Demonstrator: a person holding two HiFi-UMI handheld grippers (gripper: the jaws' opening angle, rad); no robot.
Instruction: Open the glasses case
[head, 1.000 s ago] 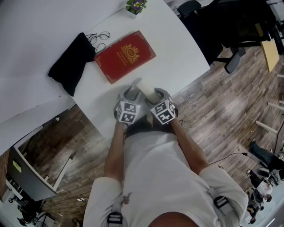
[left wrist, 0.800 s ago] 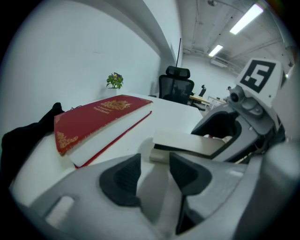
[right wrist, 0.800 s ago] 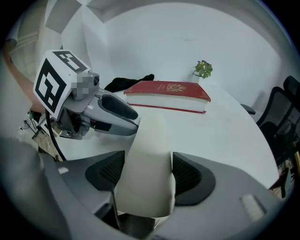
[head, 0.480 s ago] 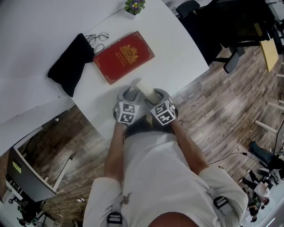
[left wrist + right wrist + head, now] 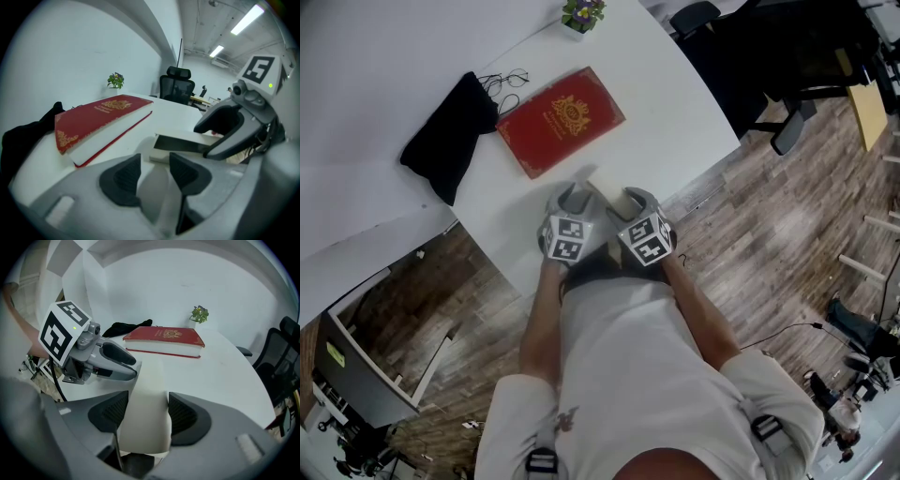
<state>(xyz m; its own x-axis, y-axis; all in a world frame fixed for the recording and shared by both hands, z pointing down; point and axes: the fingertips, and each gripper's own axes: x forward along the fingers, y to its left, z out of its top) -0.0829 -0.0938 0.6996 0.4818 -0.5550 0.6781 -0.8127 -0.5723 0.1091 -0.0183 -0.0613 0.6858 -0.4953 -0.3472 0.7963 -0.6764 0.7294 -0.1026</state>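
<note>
Right claw [image 5: 146, 404] is closing on the smooth, rounded white glasses case [image 5: 149, 376], which fills the gap between its ribbed dark pads. Left claw [image 5: 154, 164], set narrow, pinches the case's other end. Both meet on the glossy white counter [image 5: 220, 366], just nearer the person than the gold-embossed red hardback book [image 5: 164, 341].

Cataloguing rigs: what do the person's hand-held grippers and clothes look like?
The left hand-held gripper and the right hand-held gripper are grey plastic, with dark ribbed pads and a black-and-white marker cube each. The right one's jaws are closing around the white case. The shirt is pale, short-sleeved.
</note>
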